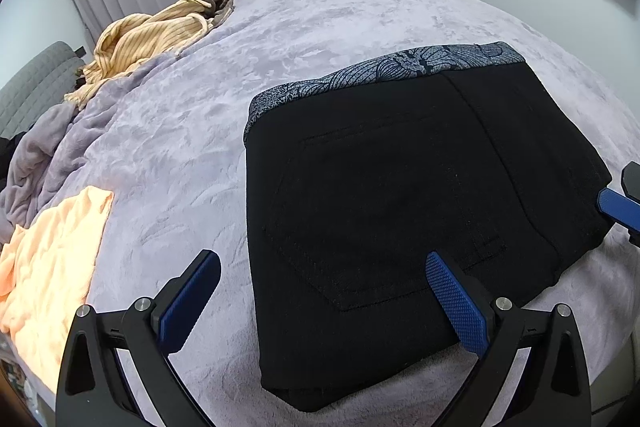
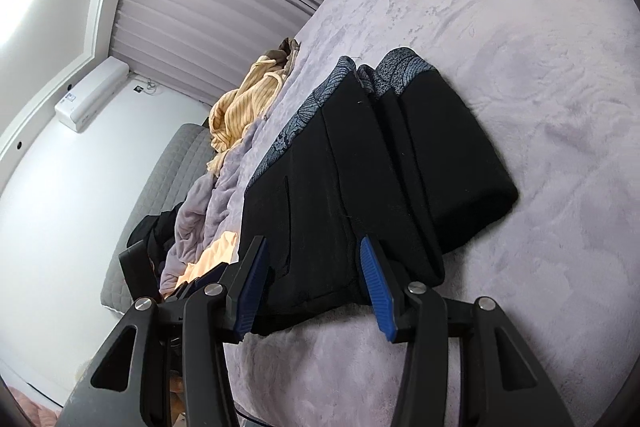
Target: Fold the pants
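Where the lilac-covered bed (image 1: 320, 27) fills both views, the folded black pants (image 1: 400, 195) are seen right of centre in the left wrist frame, patterned waistband (image 1: 380, 71) uppermost. The left gripper (image 1: 324, 267) is held with fingers spread wide, nothing clasped. The right gripper (image 2: 312, 255) is shown with fingers parted over the pants' near edge, not pressing. A striped yellow garment (image 1: 148, 39) is seen upper left.

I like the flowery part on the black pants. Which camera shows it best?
The left wrist view: the patterned waistband runs in full across the far edge of the folded pants. The right wrist view sees the waistband edge-on, bunched in layers.
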A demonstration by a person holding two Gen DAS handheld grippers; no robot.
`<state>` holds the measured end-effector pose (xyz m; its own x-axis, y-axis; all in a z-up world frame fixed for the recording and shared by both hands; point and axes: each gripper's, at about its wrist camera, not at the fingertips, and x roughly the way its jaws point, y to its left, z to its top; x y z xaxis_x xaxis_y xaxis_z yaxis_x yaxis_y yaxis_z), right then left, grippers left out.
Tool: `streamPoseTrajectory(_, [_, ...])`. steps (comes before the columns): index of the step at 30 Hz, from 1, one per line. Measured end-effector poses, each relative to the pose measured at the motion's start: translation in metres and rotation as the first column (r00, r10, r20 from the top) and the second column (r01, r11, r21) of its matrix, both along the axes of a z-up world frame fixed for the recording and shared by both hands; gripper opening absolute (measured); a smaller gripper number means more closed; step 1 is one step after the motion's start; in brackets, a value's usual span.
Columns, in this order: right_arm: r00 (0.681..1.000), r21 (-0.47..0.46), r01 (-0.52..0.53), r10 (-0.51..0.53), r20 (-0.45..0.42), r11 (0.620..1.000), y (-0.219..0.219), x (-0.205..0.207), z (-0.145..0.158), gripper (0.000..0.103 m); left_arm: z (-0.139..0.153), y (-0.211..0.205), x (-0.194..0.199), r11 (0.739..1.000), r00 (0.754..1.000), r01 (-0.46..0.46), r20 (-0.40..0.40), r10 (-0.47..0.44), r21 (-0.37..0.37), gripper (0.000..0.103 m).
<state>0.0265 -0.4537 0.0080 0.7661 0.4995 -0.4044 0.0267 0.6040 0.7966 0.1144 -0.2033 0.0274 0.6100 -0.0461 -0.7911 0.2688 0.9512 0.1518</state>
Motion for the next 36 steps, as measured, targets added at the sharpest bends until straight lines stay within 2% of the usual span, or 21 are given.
streamPoseTrajectory(3, [1.0,-0.015,-0.011,0.011,0.004,1.0,-0.001,-0.004,0.005,0.06,0.0,-0.001,-0.001,1.0,1.0,0.003,0.008,-0.003,0.013,0.103])
streamPoseTrajectory(19, [1.0,-0.041,-0.021,0.02,-0.022,0.999,0.002,-0.005,0.006,0.06,0.001,0.001,0.003,1.0,1.0,-0.002,-0.019,0.002,0.007,0.103])
streamPoseTrajectory(25, [0.999,-0.039,-0.025,0.024,-0.026,0.999,0.003,-0.006,0.003,0.06,-0.003,0.013,0.012,0.996,0.995,-0.028,-0.096,0.02,-0.086,0.103])
streamPoseTrajectory(31, [0.999,-0.038,-0.032,0.031,-0.026,0.999,0.003,-0.008,0.004,0.06,0.0,0.02,0.018,0.991,0.988,-0.035,-0.152,0.016,-0.127,0.103])
streamPoseTrajectory(34, [0.999,-0.034,-0.032,0.031,-0.024,0.999,0.001,-0.009,0.004,0.06,0.006,0.026,0.016,0.988,0.992,-0.038,-0.128,0.019,-0.152,0.103])
streamPoseTrajectory(36, [0.999,-0.034,-0.034,0.033,-0.022,0.999,-0.001,-0.01,0.006,0.06,0.013,0.032,0.014,0.981,0.994,-0.012,-0.105,-0.008,-0.196,0.103])
